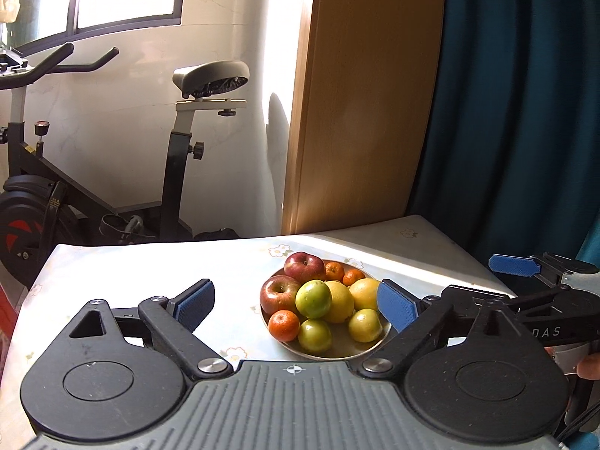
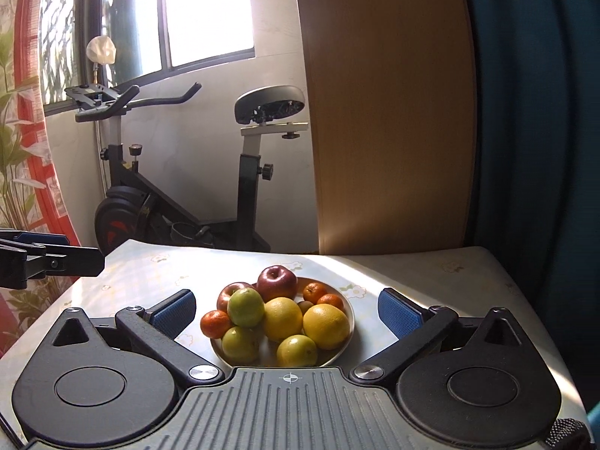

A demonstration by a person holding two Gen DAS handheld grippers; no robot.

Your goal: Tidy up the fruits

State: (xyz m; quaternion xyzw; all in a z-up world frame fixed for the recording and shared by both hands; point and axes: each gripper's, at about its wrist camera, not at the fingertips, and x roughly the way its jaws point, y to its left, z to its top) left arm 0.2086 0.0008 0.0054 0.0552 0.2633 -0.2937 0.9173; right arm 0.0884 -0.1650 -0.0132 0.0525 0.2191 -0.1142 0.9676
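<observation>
A metal bowl point(image 1: 339, 355) point(image 2: 350, 320) stands on the pale flowered table point(image 1: 150, 262) point(image 2: 431, 273). It holds two red apples point(image 1: 303, 265) point(image 2: 276, 282), green apples point(image 1: 313, 299) point(image 2: 245, 307), yellow citrus point(image 1: 365, 292) point(image 2: 325, 325) and small tangerines point(image 1: 284, 325) point(image 2: 214, 323). My left gripper point(image 1: 296, 305) is open, hovering short of the bowl, with nothing between its blue pads point(image 1: 197, 300). My right gripper point(image 2: 288, 313) is open too, its pads point(image 2: 399, 313) wide apart on either side of the bowl in view, touching no fruit. Each gripper shows at the other view's edge.
An exercise bike point(image 1: 180, 150) point(image 2: 247, 172) stands beyond the table's far edge under a window. A wooden panel point(image 1: 360, 112) point(image 2: 386, 112) and a dark blue curtain point(image 1: 517, 112) rise behind the table at the right. A hand point(image 1: 588, 375) grips the right tool.
</observation>
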